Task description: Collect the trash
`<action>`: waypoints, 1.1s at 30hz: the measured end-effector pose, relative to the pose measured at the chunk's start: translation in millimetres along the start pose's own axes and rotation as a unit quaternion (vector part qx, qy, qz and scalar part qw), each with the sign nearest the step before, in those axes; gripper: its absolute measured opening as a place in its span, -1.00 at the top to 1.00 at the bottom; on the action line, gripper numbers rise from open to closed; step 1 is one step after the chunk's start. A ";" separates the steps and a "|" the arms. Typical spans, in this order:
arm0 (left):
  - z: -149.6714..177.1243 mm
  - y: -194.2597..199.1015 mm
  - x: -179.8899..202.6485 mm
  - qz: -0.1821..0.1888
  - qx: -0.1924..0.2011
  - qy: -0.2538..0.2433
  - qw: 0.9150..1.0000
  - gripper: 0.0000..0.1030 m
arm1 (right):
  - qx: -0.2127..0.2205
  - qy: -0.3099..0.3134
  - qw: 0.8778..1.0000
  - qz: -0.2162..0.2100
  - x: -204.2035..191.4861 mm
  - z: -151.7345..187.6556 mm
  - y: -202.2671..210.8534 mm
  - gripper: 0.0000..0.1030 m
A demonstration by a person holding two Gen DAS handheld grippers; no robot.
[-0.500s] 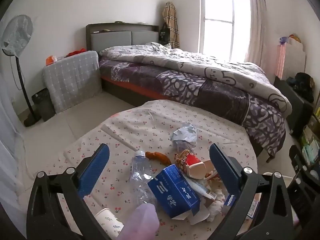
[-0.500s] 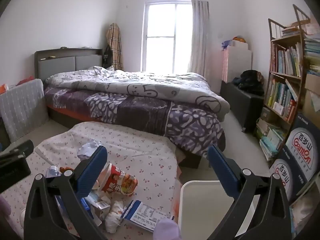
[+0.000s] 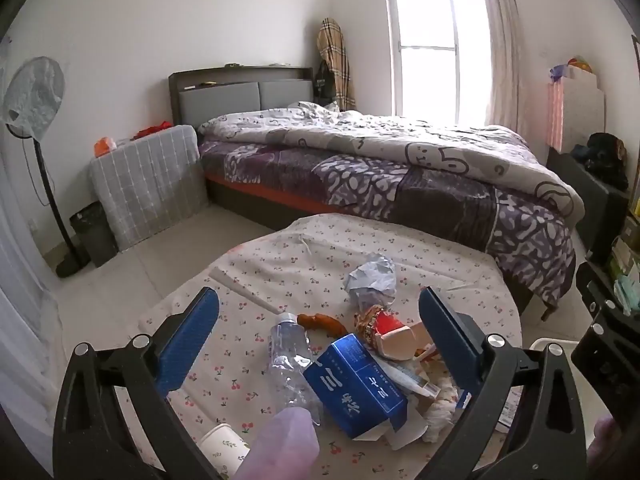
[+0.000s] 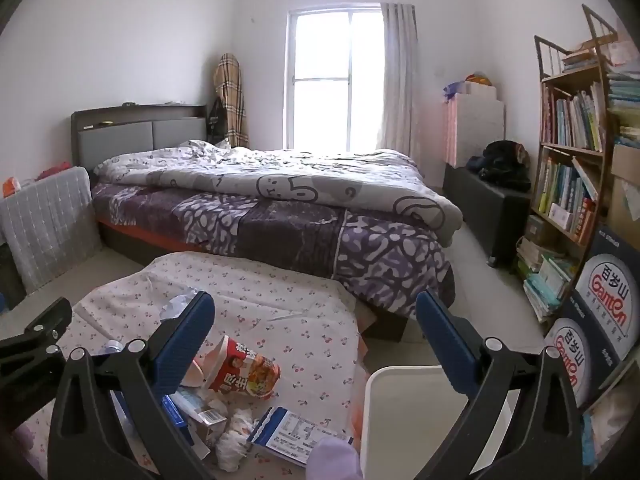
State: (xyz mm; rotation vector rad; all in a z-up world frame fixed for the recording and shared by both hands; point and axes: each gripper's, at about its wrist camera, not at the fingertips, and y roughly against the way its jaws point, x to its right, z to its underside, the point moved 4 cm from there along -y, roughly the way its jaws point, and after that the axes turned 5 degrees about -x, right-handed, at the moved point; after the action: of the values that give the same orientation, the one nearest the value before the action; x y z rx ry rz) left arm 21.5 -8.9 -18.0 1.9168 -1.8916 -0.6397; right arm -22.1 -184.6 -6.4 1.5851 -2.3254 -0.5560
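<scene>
"Ganten" plus 百岁山 on 2 dark boxes (image 4: 608,300) by bookshelf; other print unreadable.

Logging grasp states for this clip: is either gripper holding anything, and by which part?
Nothing is held. The left gripper and the right gripper are both open, above the trash on the table, fingers touching nothing.

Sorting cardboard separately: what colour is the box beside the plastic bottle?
Blue box with white lettering, clearest in the left wrist view.

The box (image 3: 356,384) lies on the table (image 3: 256,264). Left of the box is the bottle (image 3: 290,356), behind it the cup (image 3: 384,328), the bed (image 3: 400,168) farther back.
</scene>
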 end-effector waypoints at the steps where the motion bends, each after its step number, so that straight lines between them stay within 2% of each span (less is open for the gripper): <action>1: 0.1 0.0 -0.4 0.000 0.000 0.000 1.000 -0.87 | -0.001 0.000 1.000 -0.001 -0.3 -0.1 -0.3 -0.90; 33: 10.1 2.4 0.7 -0.007 -0.004 0.007 1.000 -0.87 | -0.002 0.011 1.000 -0.002 -5.4 4.6 -1.0 -0.90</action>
State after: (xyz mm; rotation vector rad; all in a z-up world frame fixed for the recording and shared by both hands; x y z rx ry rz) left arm 13.8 -9.1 -25.1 1.9260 -1.8673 -0.6347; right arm -21.2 -179.1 -10.9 1.5863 -2.3033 -0.5418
